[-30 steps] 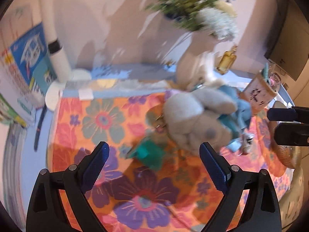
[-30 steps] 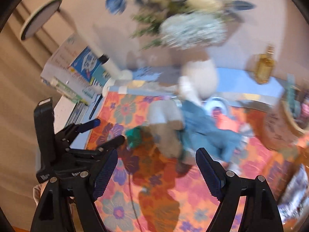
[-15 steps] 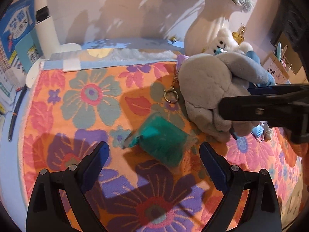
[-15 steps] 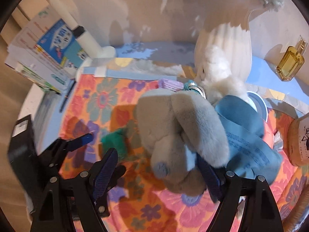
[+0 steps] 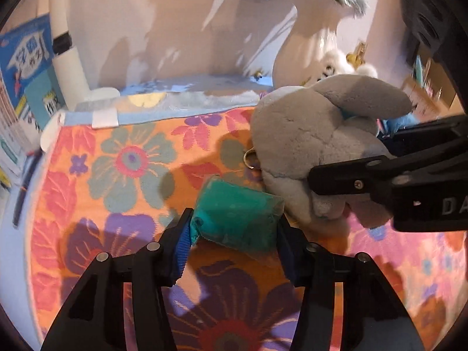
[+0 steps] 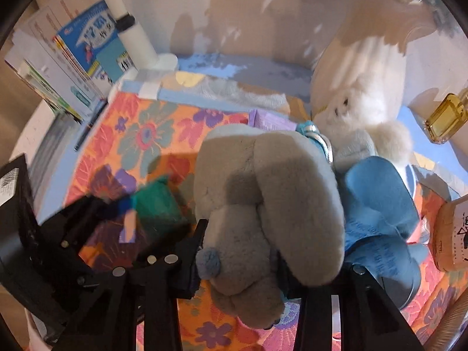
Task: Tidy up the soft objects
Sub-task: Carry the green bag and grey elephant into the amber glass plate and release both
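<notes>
Books: a stack of books (image 6: 73,67) stands well off to the left of my grippers, at the edge of the table, with a white post (image 6: 128,20) beside it.
Mat: the flowered mat (image 5: 122,169) lies under both tools, orange with purple and green blooms.
Left gripper: my left gripper (image 5: 234,234) points down at the mat; its jaws have just been closing, and the blue pads now press the two ends of the green pouch.
Green pouch: the green pouch (image 5: 237,213) sits on the mat right between my left fingers, squeezed at both sides, just left of the grey toy.
Right gripper: my right gripper (image 6: 239,260) also points steeply down; its jaws have just been closing and now clamp the snout end of the grey plush toy.
Grey plush toy: the grey plush toy (image 6: 263,199) fills the space ahead of my right fingers, its long ear draped over the right finger.
Blue plush: a blue plush (image 6: 380,219) lies against the grey toy, to the right of my right tool.
White plush: a white plush (image 6: 359,111) sits beyond them, against a white vase (image 5: 313,46).
Bottle: a yellow bottle (image 6: 444,117) stands far right.
</notes>
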